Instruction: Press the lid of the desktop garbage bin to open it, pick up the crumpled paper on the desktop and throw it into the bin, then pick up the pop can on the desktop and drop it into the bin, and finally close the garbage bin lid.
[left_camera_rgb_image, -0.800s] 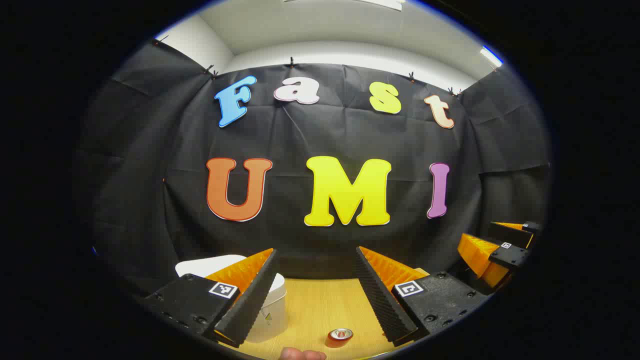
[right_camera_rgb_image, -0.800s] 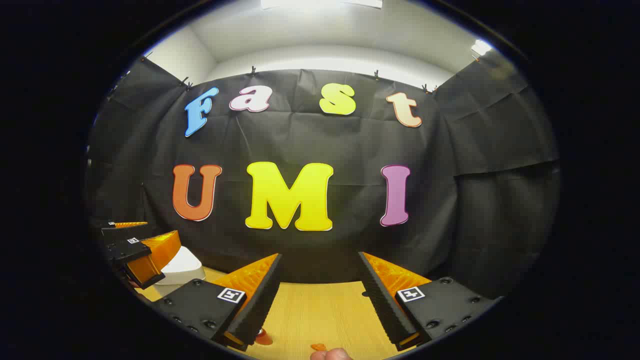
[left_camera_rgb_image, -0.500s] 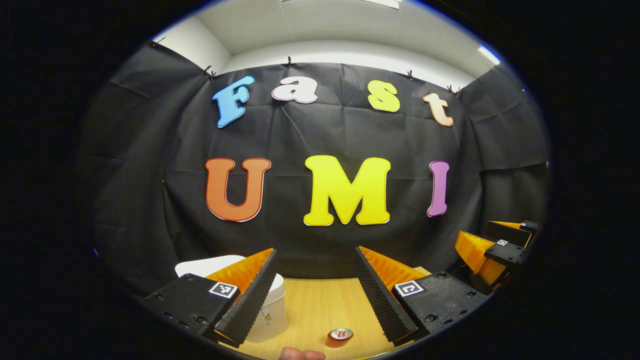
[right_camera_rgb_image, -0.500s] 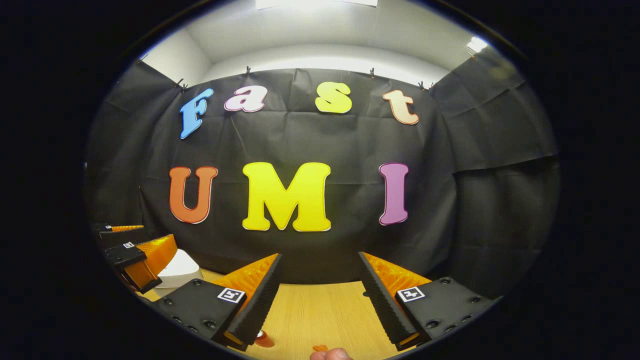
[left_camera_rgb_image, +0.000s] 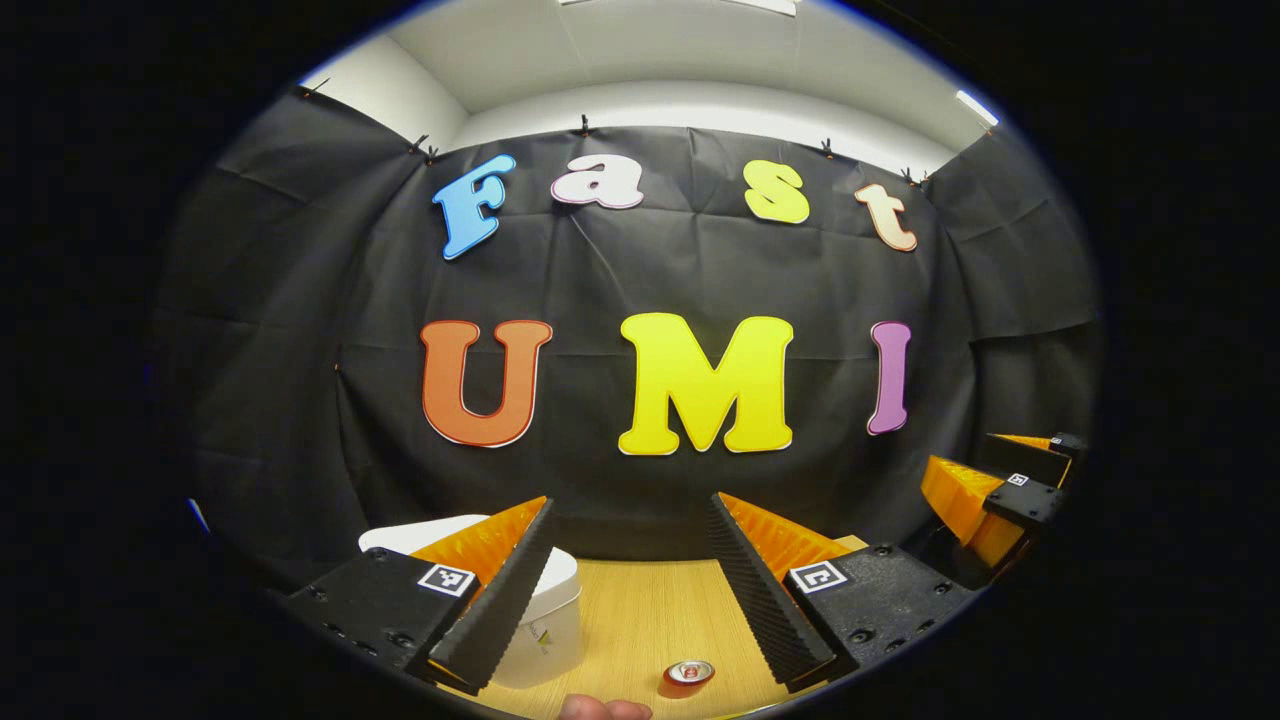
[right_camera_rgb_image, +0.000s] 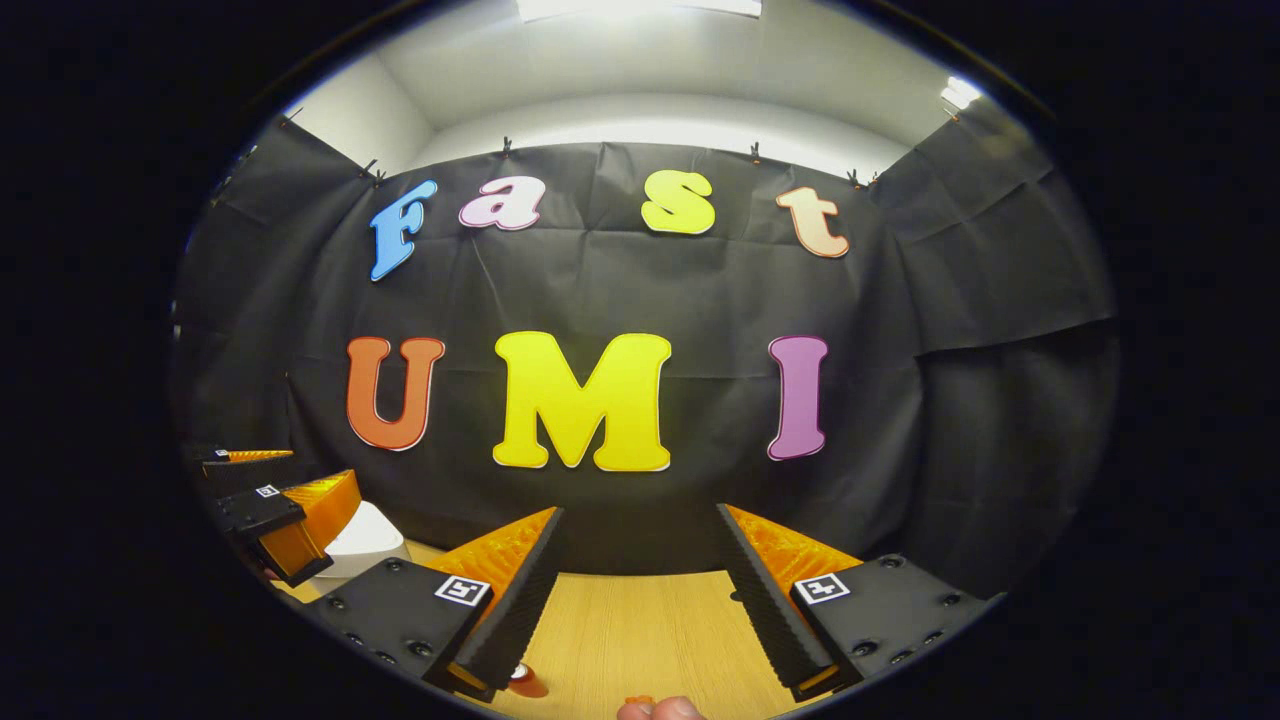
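Both tools are up off the tabletop and level, pointing at the black cloth wall of the booth. In the left gripper view the left tool (left_camera_rgb_image: 630, 590) has its two fingers spread wide apart with nothing between them but bare wood. Behind its left finger (left_camera_rgb_image: 500, 590) sits the white bin (left_camera_rgb_image: 548, 620), lid down, partly hidden by that finger, standing on the wooden tabletop (left_camera_rgb_image: 640, 620). Low in the gap, nearer the right finger, the can (left_camera_rgb_image: 689, 673) stands upright on the tabletop, its silver top facing up, well apart from the bin. A fingertip of the person's hand (left_camera_rgb_image: 603, 709) peeks in at the very bottom edge. Off to the right of this view the right tool (left_camera_rgb_image: 1000, 490) floats at about the same height, fingers apart. Over to the right gripper view: the right tool (right_camera_rgb_image: 640, 590) is also open, fingers wide, empty air and tabletop (right_camera_rgb_image: 640, 630) between them. Just under the tip of its left finger (right_camera_rgb_image: 505, 610) a sliver of the can (right_camera_rgb_image: 524, 682) shows, mostly hidden. At far left the left tool (right_camera_rgb_image: 270, 500) hangs in front of the white bin (right_camera_rgb_image: 365, 535), covering part of it; whether it touches the lid I cannot tell. A bit of hand (right_camera_rgb_image: 660, 709) shows at the bottom edge. The crumpled paper I cannot make out.
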